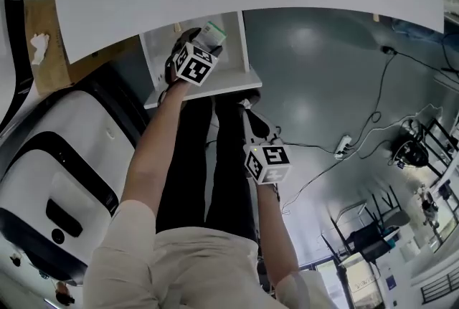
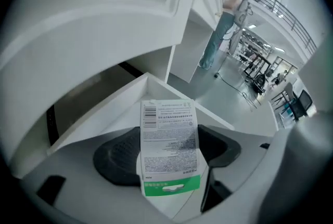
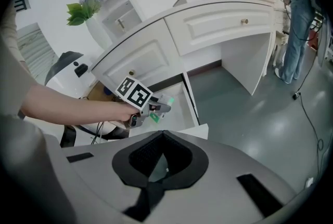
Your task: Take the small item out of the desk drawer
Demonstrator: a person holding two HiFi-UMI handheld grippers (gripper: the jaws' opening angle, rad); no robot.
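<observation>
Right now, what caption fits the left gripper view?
Left gripper holds a packet over the open drawer.

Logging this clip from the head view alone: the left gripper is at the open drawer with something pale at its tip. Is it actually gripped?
Observer: Yes. The left gripper is shut on a flat packet, with barcode, fine print and a green strip.
Operator: Is it out of the drawer?
Observer: The right gripper view shows it held over the open drawer's white inside.
Operator: And the right gripper?
Observer: Its jaws are together, with nothing between them.
</observation>
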